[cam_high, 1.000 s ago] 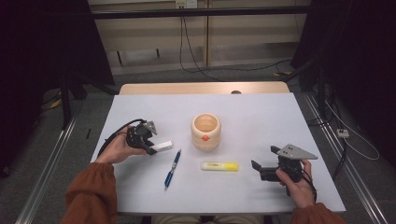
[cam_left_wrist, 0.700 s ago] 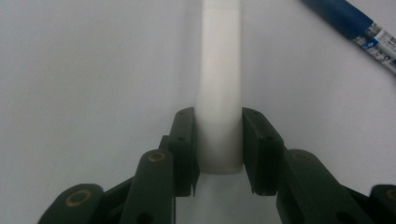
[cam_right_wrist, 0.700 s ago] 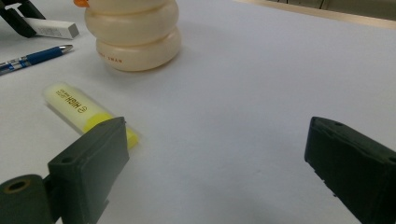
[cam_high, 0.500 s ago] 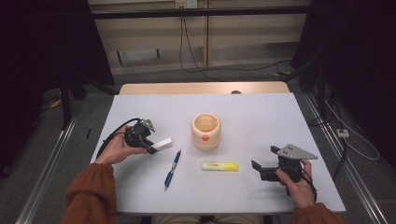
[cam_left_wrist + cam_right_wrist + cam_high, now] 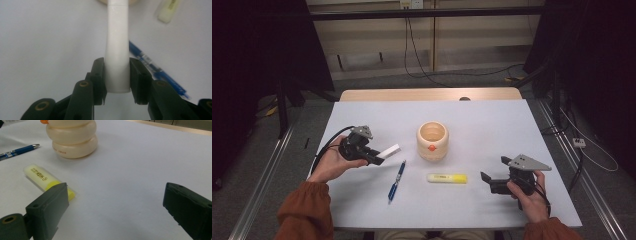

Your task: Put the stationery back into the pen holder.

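Your left gripper (image 5: 373, 156), clamped on the white tube (image 5: 389, 151), has lifted it a little off the table (image 5: 492, 125), tip toward the cup (image 5: 432, 140). Next comes the drop-in. Right gripper (image 5: 488, 180) idles, jaws apart, by the highlighter (image 5: 447, 178).

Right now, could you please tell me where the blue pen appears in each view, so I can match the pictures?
High view: the blue pen lies left of centre on the table, below the white marker held by the left gripper.
Left gripper view: right of the marker, running toward the lower right.
Right gripper view: at the upper left edge.
Shared landmark: the yellow highlighter, beside the pen.
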A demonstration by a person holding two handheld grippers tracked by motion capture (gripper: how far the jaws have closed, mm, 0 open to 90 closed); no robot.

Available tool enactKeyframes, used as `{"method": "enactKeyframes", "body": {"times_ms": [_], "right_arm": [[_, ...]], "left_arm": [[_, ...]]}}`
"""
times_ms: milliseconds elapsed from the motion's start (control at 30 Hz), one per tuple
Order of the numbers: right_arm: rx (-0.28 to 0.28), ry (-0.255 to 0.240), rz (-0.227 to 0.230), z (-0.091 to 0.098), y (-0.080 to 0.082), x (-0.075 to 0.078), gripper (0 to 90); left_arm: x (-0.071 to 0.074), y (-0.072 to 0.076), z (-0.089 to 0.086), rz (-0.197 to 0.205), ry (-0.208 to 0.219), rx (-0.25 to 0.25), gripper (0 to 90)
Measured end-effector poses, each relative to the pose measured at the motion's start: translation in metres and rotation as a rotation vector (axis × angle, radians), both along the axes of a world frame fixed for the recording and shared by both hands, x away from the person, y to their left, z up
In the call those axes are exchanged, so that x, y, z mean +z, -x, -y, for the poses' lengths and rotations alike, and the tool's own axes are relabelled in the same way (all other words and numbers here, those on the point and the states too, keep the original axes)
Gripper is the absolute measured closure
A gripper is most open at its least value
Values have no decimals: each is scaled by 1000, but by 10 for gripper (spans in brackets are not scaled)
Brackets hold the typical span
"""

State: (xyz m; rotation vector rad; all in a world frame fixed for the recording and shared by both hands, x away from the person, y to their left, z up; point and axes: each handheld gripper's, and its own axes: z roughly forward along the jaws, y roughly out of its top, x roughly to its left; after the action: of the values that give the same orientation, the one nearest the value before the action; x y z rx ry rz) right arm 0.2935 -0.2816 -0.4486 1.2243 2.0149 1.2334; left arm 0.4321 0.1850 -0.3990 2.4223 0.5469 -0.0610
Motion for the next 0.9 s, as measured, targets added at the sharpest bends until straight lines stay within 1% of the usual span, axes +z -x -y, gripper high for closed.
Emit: {"method": "enactKeyframes", "body": {"times_ms": [33, 67, 100, 133, 167, 300, 333, 400, 433, 467, 500, 533, 600, 633, 667, 700, 733, 767, 800, 867, 900], "right_arm": [[0, 0, 0, 0, 0, 0, 62], [-1, 0, -1, 0, 0, 0, 62], [-1, 0, 0, 0, 0, 0, 61], [0, 1, 2, 0, 0, 0, 61], [2, 2, 3, -1, 0, 0, 61], [0, 10, 9, -2, 1, 0, 61], [-6, 14, 12, -3, 1, 1, 61], [-3, 15, 16, -4, 1, 1, 61], [-1, 17, 18, -4, 1, 1, 61], [-2, 18, 21, -6, 2, 2, 61], [4, 16, 22, -7, 2, 2, 61], [9, 15, 25, -9, 3, 2, 60], [20, 15, 31, -13, 3, 3, 60], [28, 17, 33, -15, 3, 3, 58], [35, 19, 34, -18, 4, 3, 58], [45, 21, 37, -21, 4, 3, 56], [52, 21, 37, -23, 4, 3, 52], [51, 18, 34, -26, 4, 3, 54], [50, 18, 35, -29, 4, 4, 58], [56, 27, 47, -34, 4, 3, 59], [57, 25, 47, -36, 4, 3, 61]], "left_arm": [[1, 2, 1, -8, 11, -12, 675], [3, 6, 3, -4, 15, -12, 674], [4, 8, 4, -3, 23, -21, 674], [5, 11, 5, 14, 2, -27, 674], [5, 12, 6, 5, 12, -41, 674], [6, 19, 10, 8, 19, -54, 674], [6, 19, 11, 2, 24, -69, 674], [6, 20, 12, 2, 41, -58, 675], [5, 19, 13, 4, 39, -68, 674], [5, 21, 14, 7, 36, -58, 674], [4, 22, 16, 3, 40, -59, 674], [4, 23, 19, -1, 44, -61, 674], [4, 26, 24, -4, 40, -80, 674], [4, 27, 27, 5, 23, -96, 674], [4, 30, 30, 11, 42, -89, 674], [4, 31, 33, 8, 47, -95, 674], [4, 32, 35, 9, 38, -104, 674], [4, 34, 37, 4, 44, -106, 674], [5, 35, 39, 8, 41, -117, 674], [5, 38, 44, 6, 42, -122, 674], [6, 39, 46, -1, 39, -137, 674]]}}
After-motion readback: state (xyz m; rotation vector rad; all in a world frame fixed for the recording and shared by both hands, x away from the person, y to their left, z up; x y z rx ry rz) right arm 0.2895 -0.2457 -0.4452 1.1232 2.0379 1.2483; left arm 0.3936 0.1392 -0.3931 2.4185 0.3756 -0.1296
